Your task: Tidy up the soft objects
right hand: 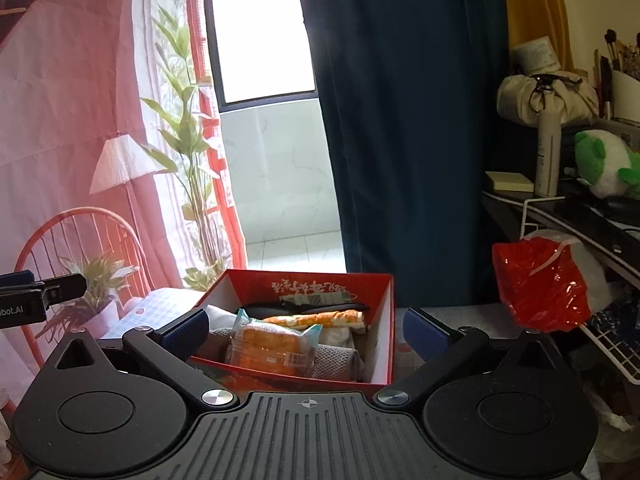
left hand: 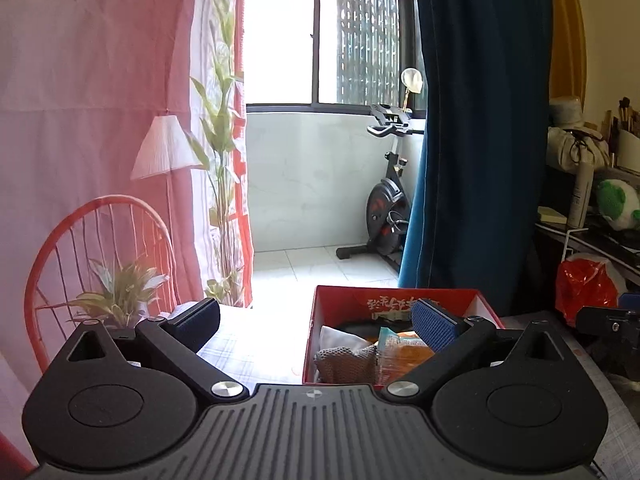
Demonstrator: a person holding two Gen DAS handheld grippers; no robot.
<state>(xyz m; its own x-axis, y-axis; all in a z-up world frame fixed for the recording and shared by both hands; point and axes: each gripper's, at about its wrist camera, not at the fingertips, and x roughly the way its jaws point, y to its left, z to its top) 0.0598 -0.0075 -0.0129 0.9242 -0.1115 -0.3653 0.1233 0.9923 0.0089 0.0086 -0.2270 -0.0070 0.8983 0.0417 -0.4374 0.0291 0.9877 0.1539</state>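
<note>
A red box [right hand: 382, 320] sits on the table and holds soft things: a wrapped orange bread packet [right hand: 268, 346], a grey knitted cloth [right hand: 336, 362], a rolled orange-and-white cloth [right hand: 320, 318] and a dark item at the back. My right gripper [right hand: 306, 334] is open and empty, its fingers on either side of the box's near end. My left gripper [left hand: 316, 322] is open and empty, left of the box [left hand: 332, 304], its right finger [left hand: 434, 322] over the box. The grey cloth [left hand: 344, 362] and the packet [left hand: 400, 350] show there too.
A red plastic bag [right hand: 540, 284] hangs at the right by a white wire rack [right hand: 608, 352]. A shelf holds a green-and-white plush [right hand: 600, 162] and a bottle [right hand: 548, 156]. A red chair [right hand: 72, 240], a potted plant [right hand: 96, 280] and a blue curtain [right hand: 400, 120] stand behind.
</note>
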